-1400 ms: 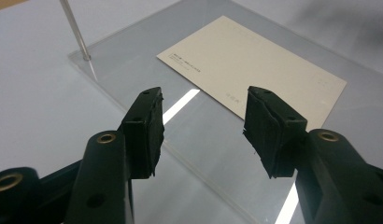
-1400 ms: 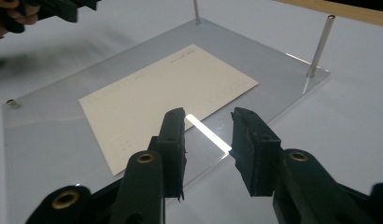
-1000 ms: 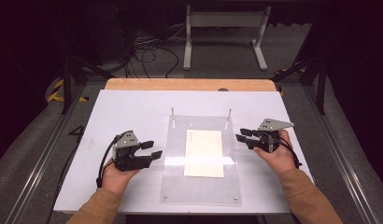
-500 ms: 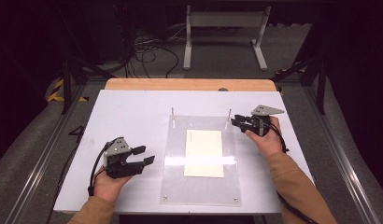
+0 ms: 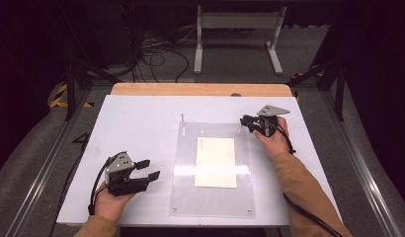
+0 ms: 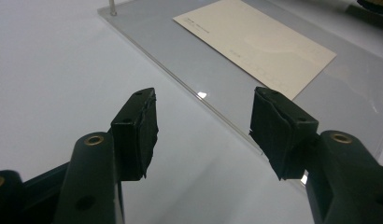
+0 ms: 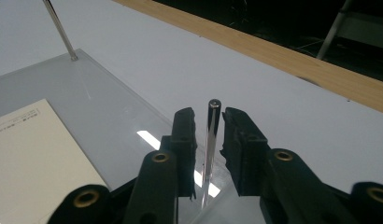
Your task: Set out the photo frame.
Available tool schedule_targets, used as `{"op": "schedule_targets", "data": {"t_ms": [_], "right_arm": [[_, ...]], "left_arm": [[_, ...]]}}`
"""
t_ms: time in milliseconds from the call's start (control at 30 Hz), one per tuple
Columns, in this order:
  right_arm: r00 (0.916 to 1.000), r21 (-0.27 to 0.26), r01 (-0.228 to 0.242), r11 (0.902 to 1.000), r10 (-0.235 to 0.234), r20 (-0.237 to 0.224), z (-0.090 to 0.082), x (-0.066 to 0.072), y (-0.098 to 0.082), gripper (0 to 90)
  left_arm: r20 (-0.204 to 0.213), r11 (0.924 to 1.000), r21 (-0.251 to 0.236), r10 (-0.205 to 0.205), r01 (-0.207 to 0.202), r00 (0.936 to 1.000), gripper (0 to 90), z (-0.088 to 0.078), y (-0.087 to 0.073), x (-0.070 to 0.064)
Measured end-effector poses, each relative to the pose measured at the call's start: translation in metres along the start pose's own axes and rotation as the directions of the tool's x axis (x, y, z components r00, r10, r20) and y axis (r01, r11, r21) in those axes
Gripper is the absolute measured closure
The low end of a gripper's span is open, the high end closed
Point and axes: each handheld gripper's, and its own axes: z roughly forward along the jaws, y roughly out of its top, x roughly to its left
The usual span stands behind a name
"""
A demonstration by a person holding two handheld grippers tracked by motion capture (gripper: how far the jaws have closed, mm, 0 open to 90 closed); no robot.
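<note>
A clear acrylic plate [image 5: 185,168] lies on the white table with a cream card [image 5: 215,162] on it. Thin metal pins stand upright at its two far corners. My right gripper [image 5: 246,120] is at the far right pin [image 7: 212,126]. Its jaws have just been closing and stand narrowly open around the pin, a thin gap on each side. The far left pin [image 5: 182,121] stands free. My left gripper [image 5: 148,169] rests open and empty on the table, just left of the plate's near left edge [image 6: 217,116], pointing toward the card [image 6: 259,42].
A wooden strip [image 5: 200,89] runs along the table's far edge. Beyond it stand a white metal frame [image 5: 237,29] and loose cables [image 5: 161,52] on the floor. Metal rails [image 5: 52,158] flank the table.
The right hand has moved away and leftward to the far right pin, and its jaws have narrowed around it. The left hand has drifted nearer the table's front edge.
</note>
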Motion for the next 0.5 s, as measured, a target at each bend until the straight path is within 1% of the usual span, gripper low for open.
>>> {"op": "schedule_targets", "data": {"t_ms": [67, 100, 133, 233, 333, 367, 400, 433, 467, 500], "right_arm": [[1.0, 0.023, 0.001, 0.9997, -0.001, 0.007, 0.0025, -0.0004, 0.0019, 83.4], [0.9999, 0.026, -0.003, 0.9997, 0.002, 0.01, 0.0033, -0.0008, 0.0023, 84.4], [0.9999, 0.025, -0.012, 0.9996, 0.012, 0.012, 0.0041, -0.0013, 0.0026, 84.8], [0.9993, 0.029, -0.036, 0.9989, 0.036, 0.01, 0.0058, -0.0017, 0.0035, 85.3], [0.9969, 0.022, -0.079, 0.9966, 0.079, 0.01, 0.0067, -0.0039, 0.0023, 85.5], [0.9953, 0.018, -0.097, 0.9951, 0.097, 0.009, 0.0071, -0.0049, 0.0016, 85.6], [0.9937, 0.012, -0.112, 0.9937, 0.112, 0.009, 0.0079, -0.0053, 0.0008, 85.7], [0.9928, 0.007, -0.12, 0.9928, 0.12, 0.01, 0.0086, -0.0054, 0.0001, 85.8], [0.9922, 0.004, -0.124, 0.9922, 0.124, 0.012, 0.009, -0.0056, -0.0004, 85.8], [0.9913, -0.001, -0.131, 0.9913, 0.131, 0.01, 0.0095, -0.0063, -0.0012, 85.9]], "left_arm": [[0.006, 0.9999, 0.002, -0.013, 0.013, 0.9999, 41.2, -0.0014, -0.0026, -0.0009], [0.003, 0.9999, 0.004, -0.012, 0.012, 0.9999, 41.2, -0.0024, -0.0037, -0.0009], [0.002, 0.9998, 0.001, -0.018, 0.018, 0.9998, 41.2, -0.0033, -0.005, -0.0011], [-0.004, 0.9998, 0.002, -0.017, 0.017, 0.9998, 41.2, -0.0054, -0.0067, -0.0005], [-0.011, 0.9997, 0.001, -0.026, 0.026, 0.9996, 41.2, -0.0057, -0.0082, -0.0019], [-0.003, 0.9997, 0.003, -0.025, 0.025, 0.9997, 41.2, -0.0054, -0.0084, -0.0023], [-0.01, 0.9999, 0.004, -0.015, 0.015, 0.9998, 41.2, -0.0052, -0.0083, -0.0026], [-0.005, 0.9999, 0.004, -0.011, 0.011, 0.9999, 41.2, -0.0045, -0.0082, -0.0034], [0.0, 0.9998, 0.007, -0.02, 0.02, 0.9998, 41.1, -0.004, -0.0084, -0.0049], [-0.001, 1.0, 0.008, -0.004, 0.004, 1.0, 41.0, -0.0034, -0.008, -0.0047]]}}
